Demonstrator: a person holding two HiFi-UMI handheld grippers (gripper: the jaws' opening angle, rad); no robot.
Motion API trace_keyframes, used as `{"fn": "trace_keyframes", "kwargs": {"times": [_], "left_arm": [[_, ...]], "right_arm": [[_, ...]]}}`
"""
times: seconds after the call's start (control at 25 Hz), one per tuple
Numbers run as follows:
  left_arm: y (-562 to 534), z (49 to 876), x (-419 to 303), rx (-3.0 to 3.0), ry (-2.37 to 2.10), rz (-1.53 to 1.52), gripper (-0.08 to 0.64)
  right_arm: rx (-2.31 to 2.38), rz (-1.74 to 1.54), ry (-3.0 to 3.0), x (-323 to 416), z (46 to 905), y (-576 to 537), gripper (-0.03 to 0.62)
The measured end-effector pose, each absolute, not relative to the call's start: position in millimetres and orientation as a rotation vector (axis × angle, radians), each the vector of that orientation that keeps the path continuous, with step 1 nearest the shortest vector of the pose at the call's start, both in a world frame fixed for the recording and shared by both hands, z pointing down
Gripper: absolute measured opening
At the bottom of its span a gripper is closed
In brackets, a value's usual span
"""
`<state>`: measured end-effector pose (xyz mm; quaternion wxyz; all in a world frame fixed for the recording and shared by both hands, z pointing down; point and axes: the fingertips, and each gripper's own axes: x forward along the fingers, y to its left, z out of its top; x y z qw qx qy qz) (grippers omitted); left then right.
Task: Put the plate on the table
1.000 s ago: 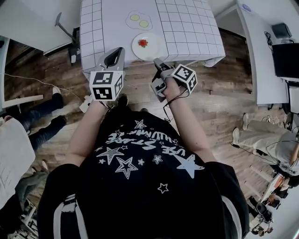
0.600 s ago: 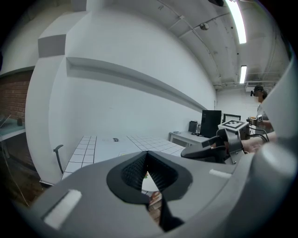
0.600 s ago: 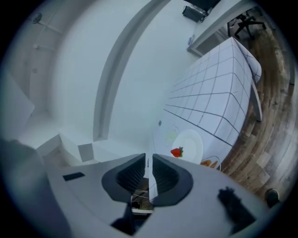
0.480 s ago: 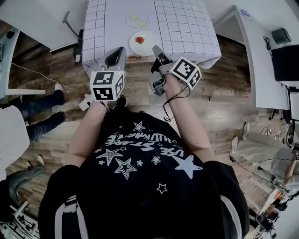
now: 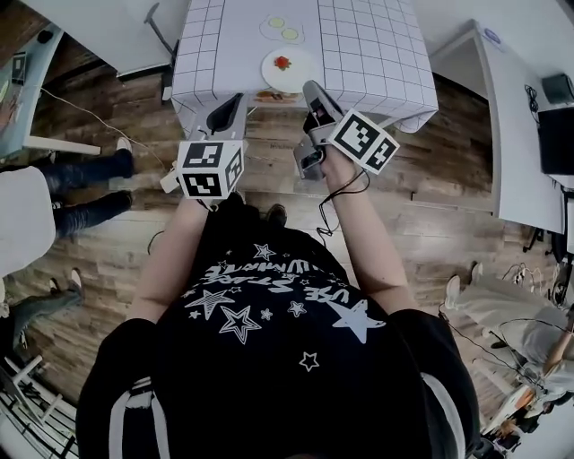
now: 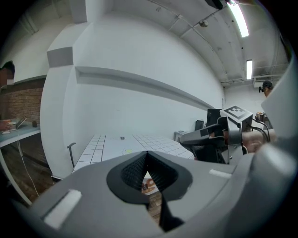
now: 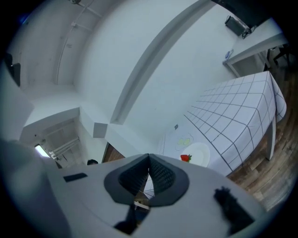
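Note:
A white plate (image 5: 285, 68) with a red strawberry (image 5: 282, 63) on it rests near the front edge of the table (image 5: 377, 54), which has a white grid cloth. In the right gripper view the plate (image 7: 199, 153) lies ahead to the right. My left gripper (image 5: 226, 106) hovers just short of the table's front edge, left of the plate, its jaws met at the tips (image 6: 147, 155) with nothing between them. My right gripper (image 5: 312, 90) is held beside the plate's right side, rolled over. Its jaws (image 7: 148, 158) have just been closing and are shut on nothing.
A pale outline with two yellow-green spots (image 5: 282, 29) is marked on the cloth behind the plate. A chair (image 5: 161, 27) stands at the table's left. A person's legs (image 5: 81, 179) are on the wooden floor at left. A white desk (image 5: 502, 116) runs along the right.
Both grippers have come up closer to the table's front edge. The right gripper has rolled, so its marker cube now faces more upward. The plate has not moved on the table.

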<state>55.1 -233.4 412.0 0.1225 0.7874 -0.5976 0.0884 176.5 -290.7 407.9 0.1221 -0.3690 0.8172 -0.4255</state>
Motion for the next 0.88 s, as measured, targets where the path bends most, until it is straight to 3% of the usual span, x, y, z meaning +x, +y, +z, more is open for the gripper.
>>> {"fn": "trace_keyframes", "kwargs": {"times": [0.48,0.88], "left_arm": [[-226,412,32,2.348,-1.689,0.261,0.009],[-198,412,-39,2.421,-1.55,0.243,0.009]], "right_arm": [[-1.101,-1.142,2.406,154,399,-283,0.014],[-1.248,-1.056,2.349,90,396,-246,0.014]]}}
